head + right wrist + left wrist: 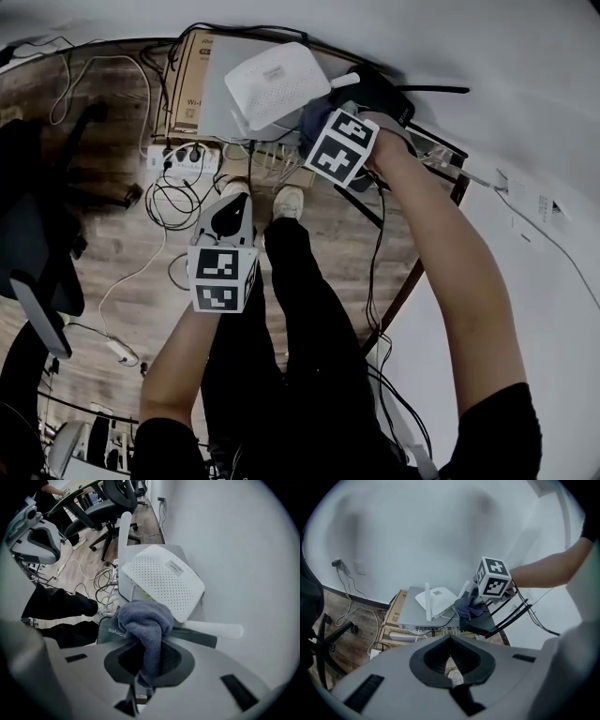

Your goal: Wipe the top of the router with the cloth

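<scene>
A white router (277, 84) (161, 581) with upright white antennas lies on a grey box (410, 611) by the wall. Right beside it sits a black router (386, 94) (480, 620) with black antennas. My right gripper (316, 128) (147, 660) is shut on a bunched blue-grey cloth (143, 620) (468, 606). The cloth hangs over the black router's near edge, just short of the white router's corner. My left gripper (230, 214) (451, 658) hangs lower and nearer to me, above the floor, shut with nothing in it.
The grey box rests on a cardboard box (187, 84). A white power strip (183, 161) and tangled cables lie on the wooden floor. Office chairs (108, 508) stand to the left. The person's shoes (286, 202) stand close under the routers. The wall is on the right.
</scene>
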Motion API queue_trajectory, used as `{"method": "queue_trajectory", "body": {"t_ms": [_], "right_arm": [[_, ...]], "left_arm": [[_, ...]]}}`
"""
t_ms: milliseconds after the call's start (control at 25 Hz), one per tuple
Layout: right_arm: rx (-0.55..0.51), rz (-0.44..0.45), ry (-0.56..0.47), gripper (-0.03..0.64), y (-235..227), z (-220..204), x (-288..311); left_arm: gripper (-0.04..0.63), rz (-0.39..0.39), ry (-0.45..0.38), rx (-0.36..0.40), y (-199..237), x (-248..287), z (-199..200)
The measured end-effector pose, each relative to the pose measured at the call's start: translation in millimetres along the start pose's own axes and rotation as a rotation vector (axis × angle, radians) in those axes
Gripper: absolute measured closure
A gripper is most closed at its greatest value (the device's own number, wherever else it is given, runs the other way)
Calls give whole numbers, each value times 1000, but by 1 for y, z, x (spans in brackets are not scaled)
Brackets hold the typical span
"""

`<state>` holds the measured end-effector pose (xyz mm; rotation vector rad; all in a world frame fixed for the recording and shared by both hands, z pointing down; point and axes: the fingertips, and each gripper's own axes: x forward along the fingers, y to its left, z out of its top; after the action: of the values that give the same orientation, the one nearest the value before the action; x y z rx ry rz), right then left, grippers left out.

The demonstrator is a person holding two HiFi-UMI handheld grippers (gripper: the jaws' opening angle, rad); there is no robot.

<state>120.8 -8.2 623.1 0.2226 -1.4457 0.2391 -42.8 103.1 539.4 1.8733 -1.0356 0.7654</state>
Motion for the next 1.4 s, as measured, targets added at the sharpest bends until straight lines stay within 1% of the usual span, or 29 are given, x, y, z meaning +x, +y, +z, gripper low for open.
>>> {"method": "queue_trajectory", "body": {"t_ms": [80,120,200,280,360,560,640,680,840,880,920,1040,1120,1160,1240,1320,1400], "right_arm": [[19,47,-28,589,7,0,-1],[30,89,-45,589,14,1,-2],[40,203,-68,589,36,2,-5],[23,294,-75,589,57,3,-7],[4,312,-72,589,65,4,-7],[18,328,-89,589,65,0,-6],[10,339,-36,589,66,-16,-4],[0,346,20,589,67,-30,-2],[-86,364,326,589,81,-102,7],[-100,360,370,589,84,-113,9],[-103,354,389,589,85,-119,11],[-81,334,390,589,85,-121,10],[-58,296,372,589,78,-119,6],[-39,260,349,589,71,-116,3],[19,162,268,589,53,-108,-9],[98,69,159,589,41,-100,-32],[202,-7,36,589,34,-93,-68]], "left_arm": [[594,8,1,-8,5,-1,-1],[594,11,1,-12,6,-2,-1],[594,14,0,-18,8,-3,-1],[594,12,-3,-18,7,-4,1],[594,7,-3,-12,5,-3,3],[594,-4,0,8,-3,0,7],[594,-9,-1,15,-7,1,9],[594,-11,0,19,-9,0,8],[594,-1,8,31,-10,-3,5],[594,3,7,28,-10,-3,6],[594,5,5,24,-11,-4,7],[594,4,-8,18,-18,-8,13],[594,1,-16,26,-24,-13,19],[594,2,-22,33,-26,-16,22],[594,7,-32,52,-31,-26,31],[594,15,-48,62,-37,-45,44],[594,30,-81,41,-42,-71,64]]}}
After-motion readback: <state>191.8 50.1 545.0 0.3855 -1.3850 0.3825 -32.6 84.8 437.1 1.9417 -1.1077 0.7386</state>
